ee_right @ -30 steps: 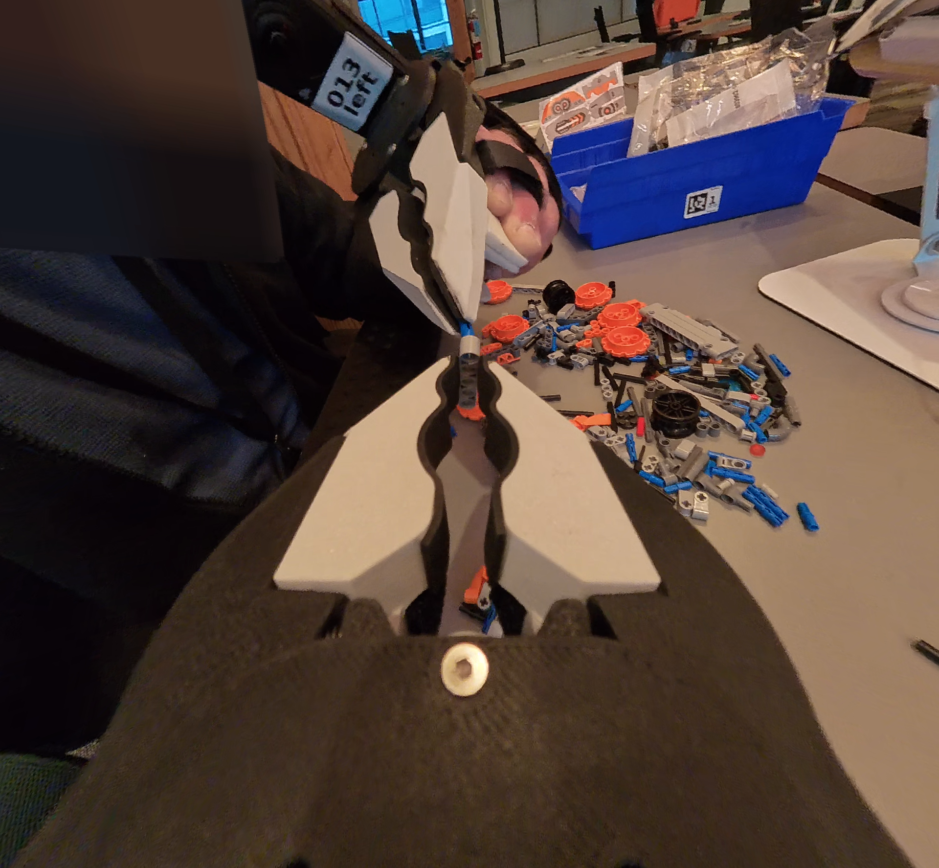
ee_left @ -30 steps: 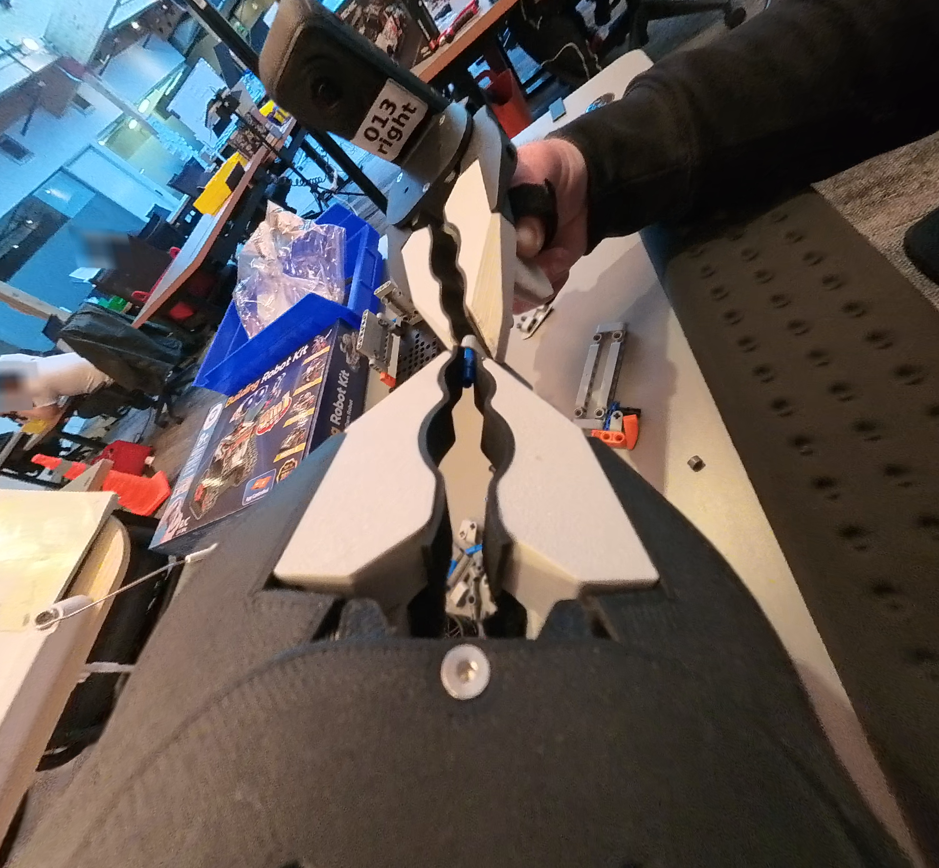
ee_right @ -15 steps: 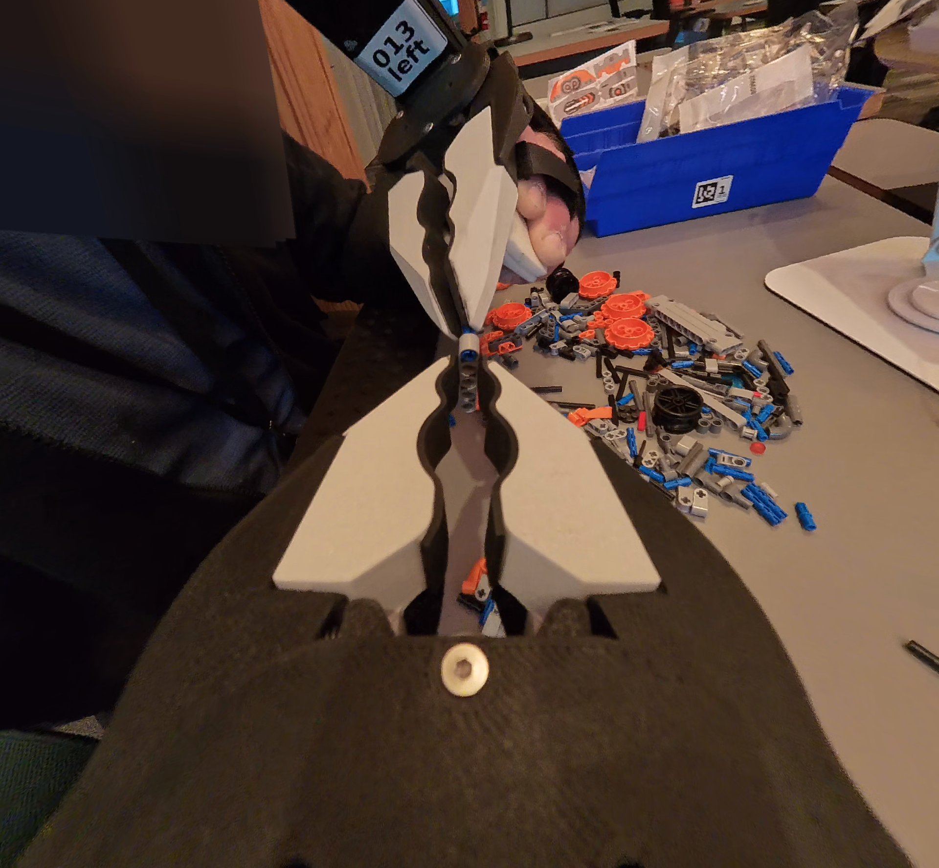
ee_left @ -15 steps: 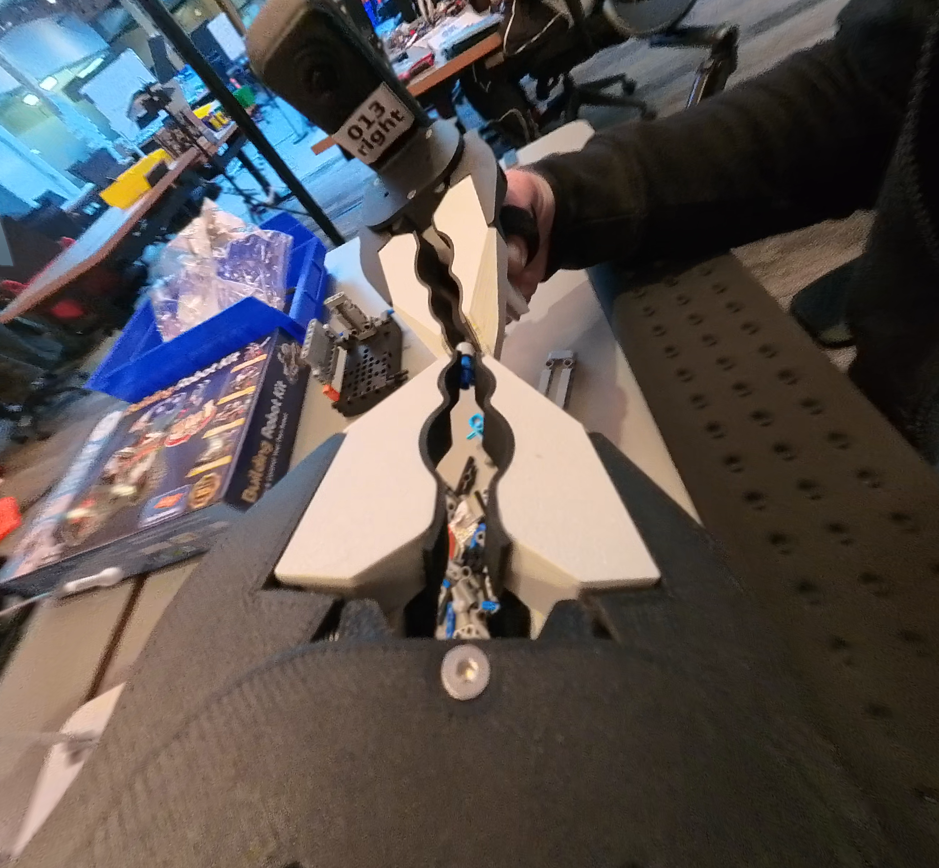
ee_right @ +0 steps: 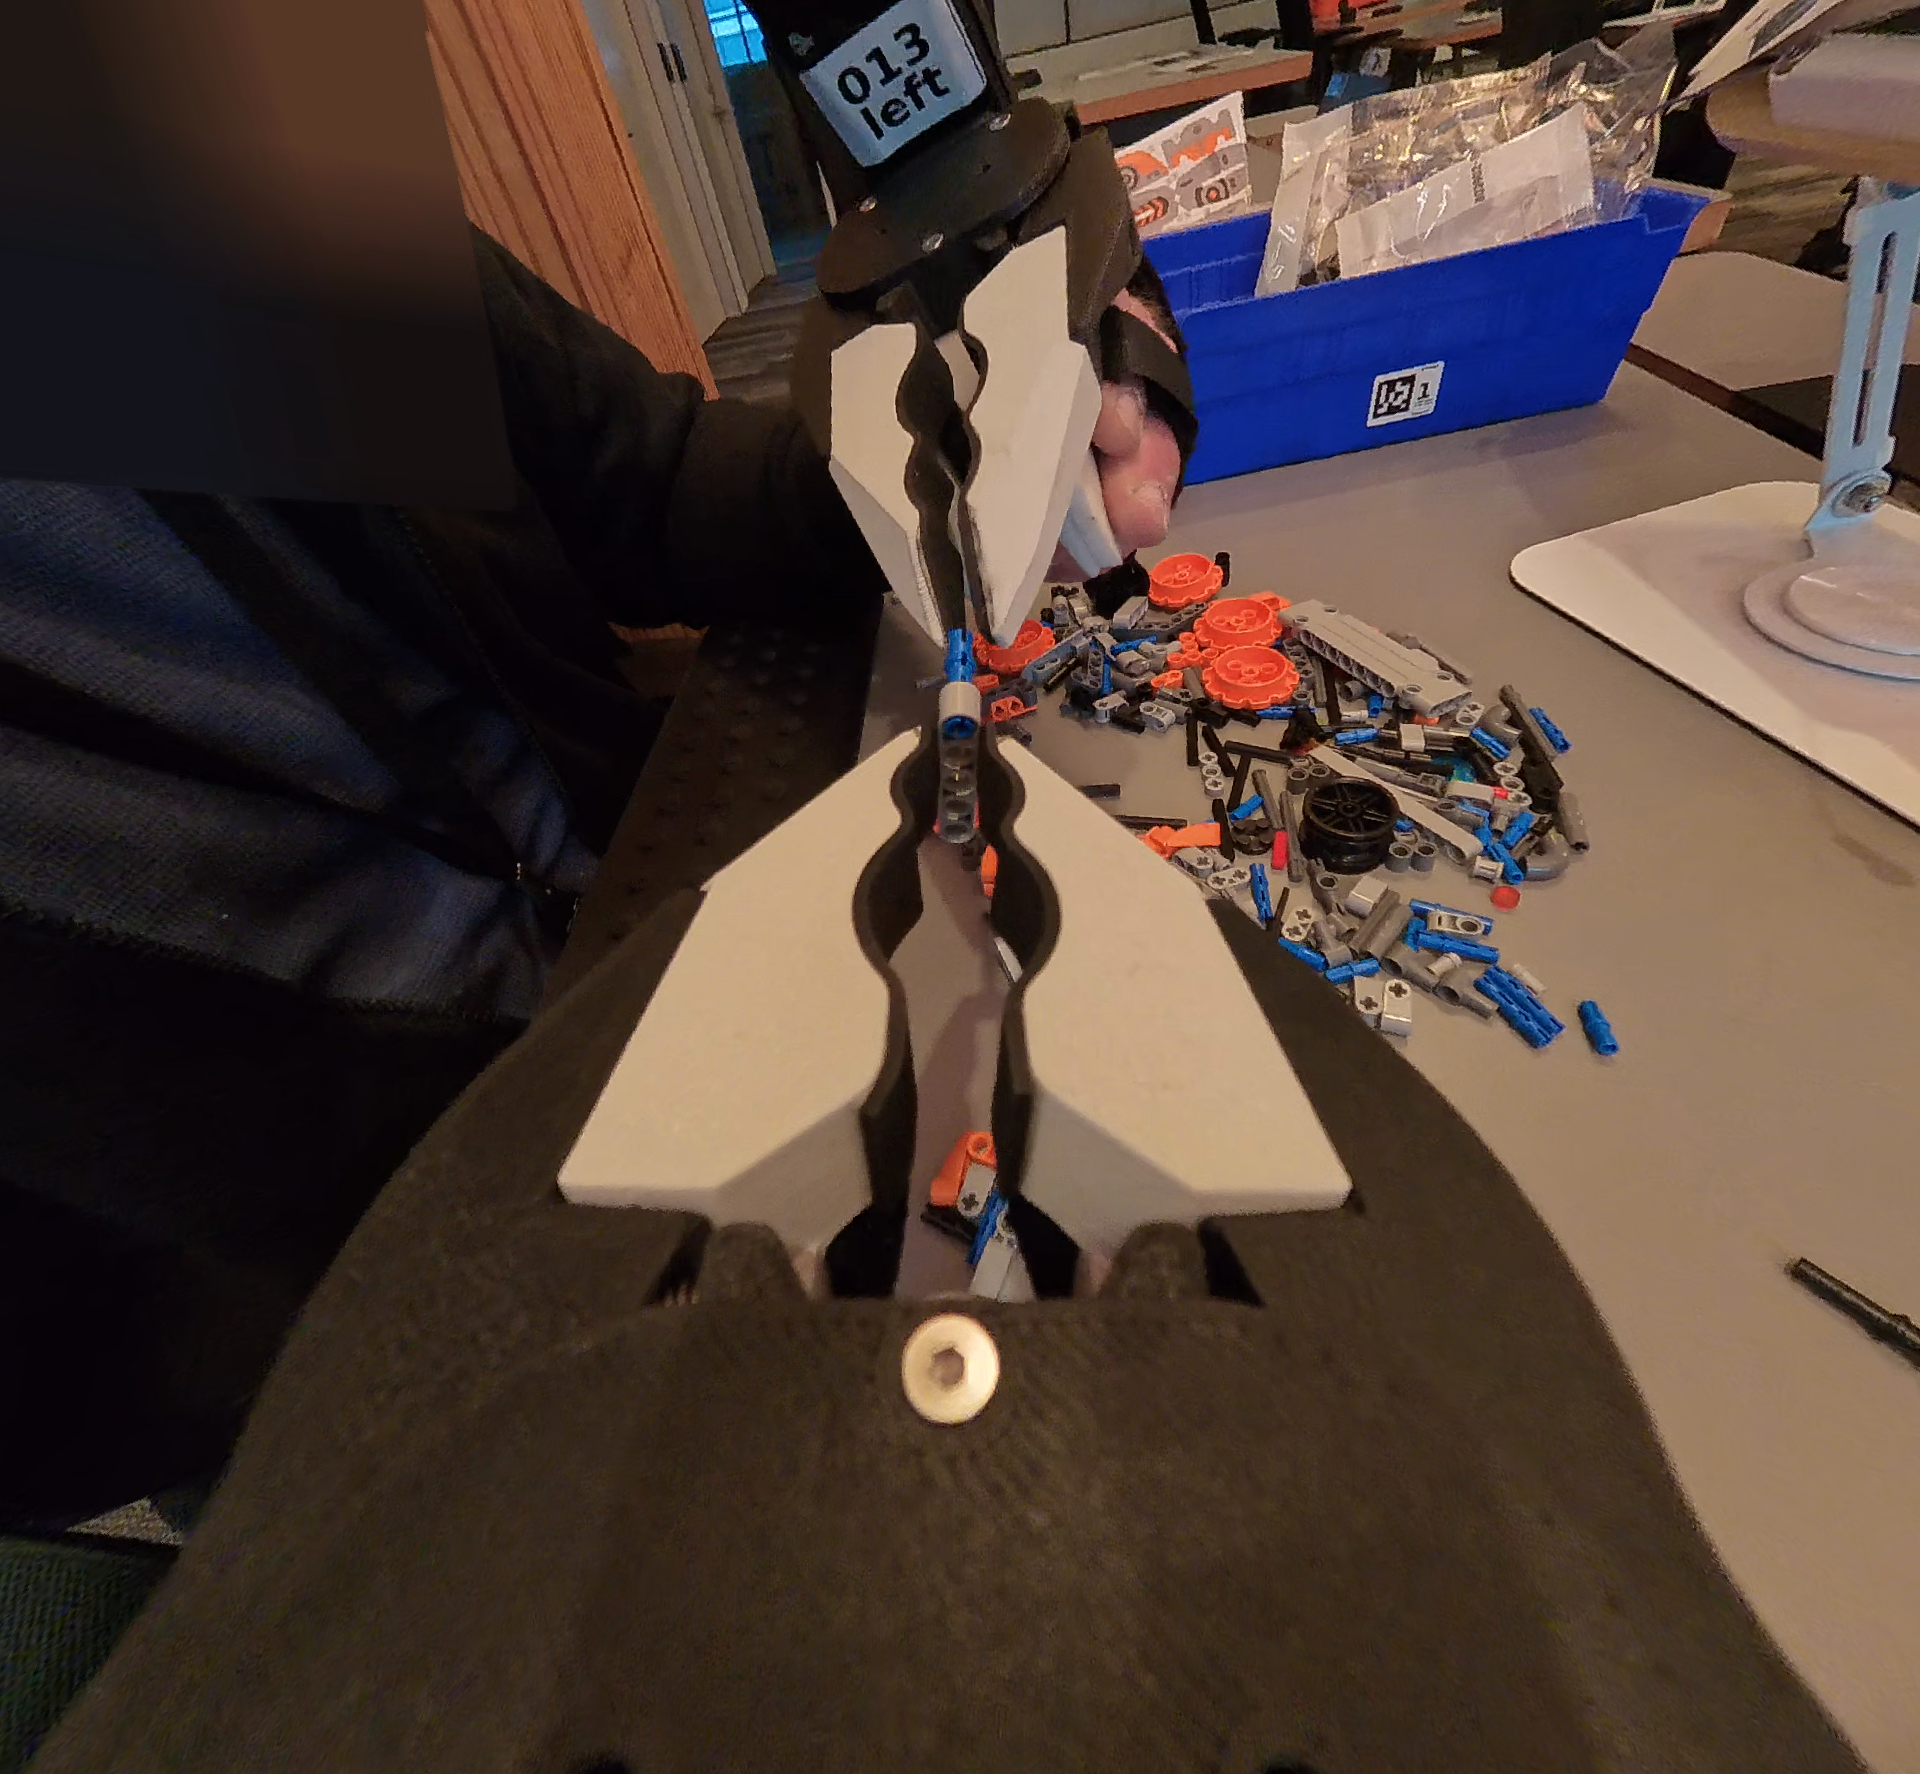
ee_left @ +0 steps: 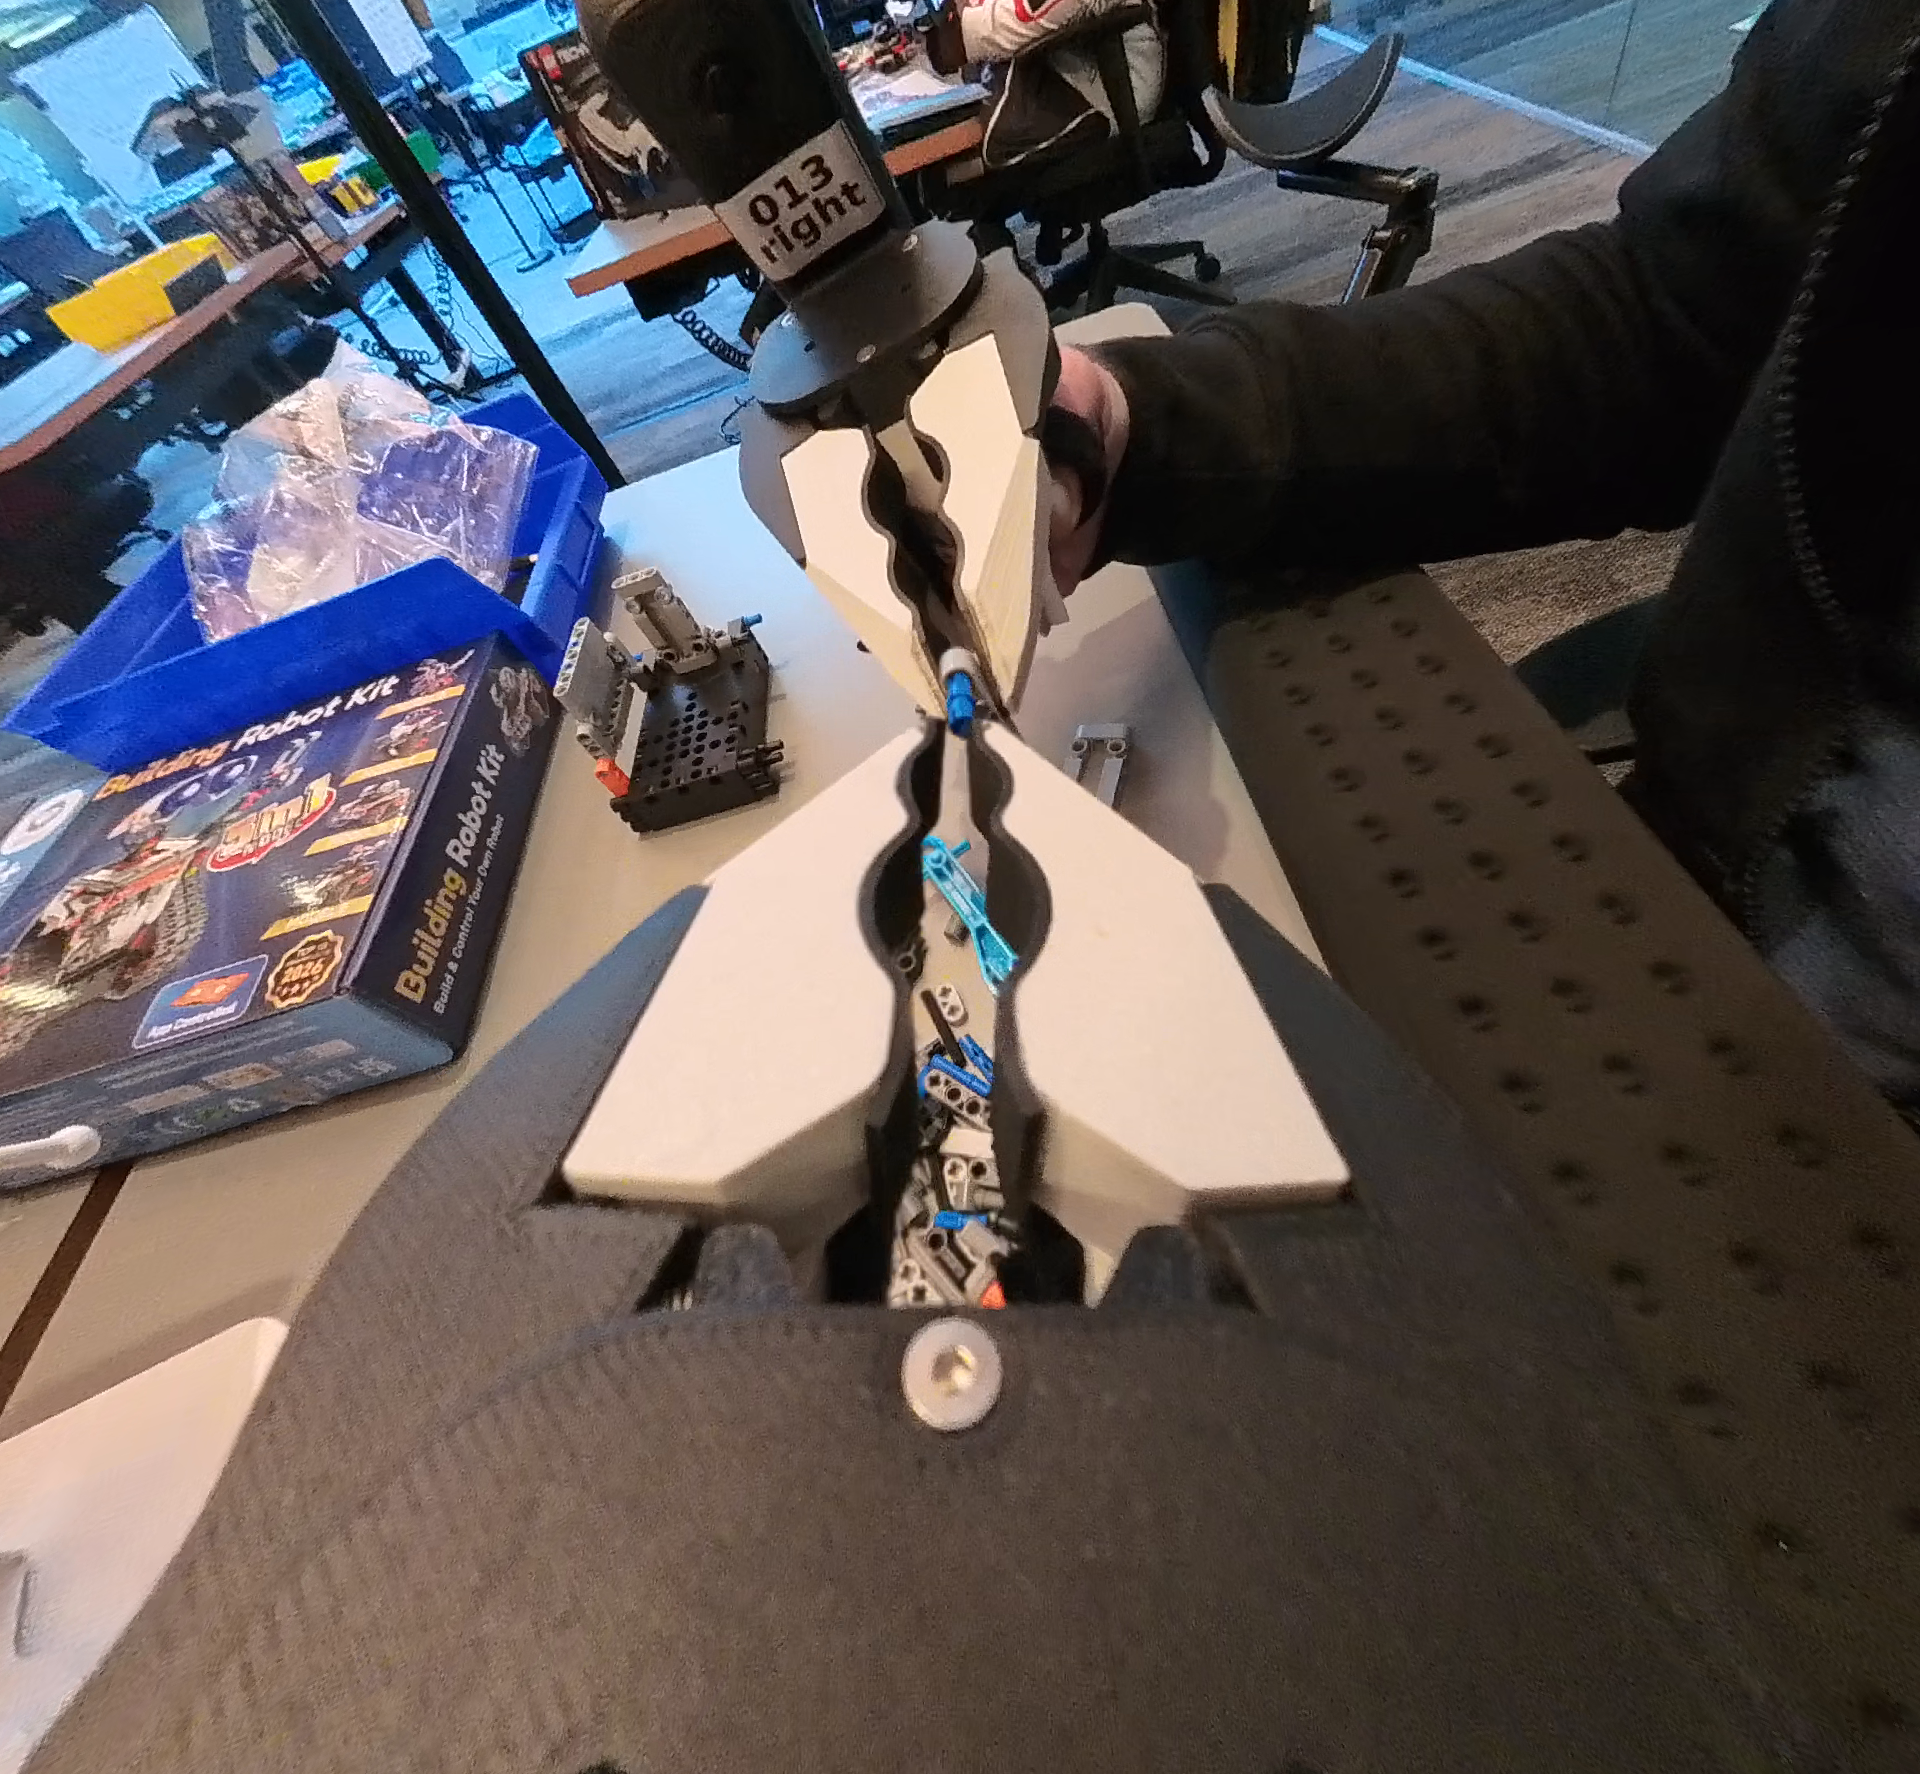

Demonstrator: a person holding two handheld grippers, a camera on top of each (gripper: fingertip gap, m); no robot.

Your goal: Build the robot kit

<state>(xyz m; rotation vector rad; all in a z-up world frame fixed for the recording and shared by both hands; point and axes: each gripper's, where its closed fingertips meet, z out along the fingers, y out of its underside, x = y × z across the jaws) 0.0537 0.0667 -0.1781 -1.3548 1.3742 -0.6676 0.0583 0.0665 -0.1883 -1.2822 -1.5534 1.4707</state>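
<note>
Meeting tip to tip above the grey table [ee_right: 1714, 945], the two grippers share one small part. The left gripper [ee_left: 954, 732] has its jaws closed on a blue pin [ee_right: 957, 652], and the right gripper [ee_right: 956, 748] has its jaws closed on a dark grey beam [ee_right: 958, 789] capped by a light grey sleeve [ee_right: 957, 706]; pin and sleeve touch end to end. Each gripper is held by a hand in a dark sleeve.

In the right wrist view, at two o'clock from the jaws, a heap of loose parts [ee_right: 1351, 768] lies on the table: orange wheels, a black wheel, grey beams, blue pins. Beyond it at one o'clock stands a blue bin [ee_right: 1434, 342] with clear bags and a square printed marker on its front. At three o'clock sits a white stand base [ee_right: 1683, 581].

In the left wrist view, at ten o'clock from the jaws, a half-built black and grey model [ee_left: 686, 716] stands on the table, with a printed kit box [ee_left: 260, 883] at nine o'clock. A black perforated mat [ee_left: 1507, 841] runs along the table edge at three o'clock. Behind are desks, office chairs and windows. Each gripper carries a white label.
</note>
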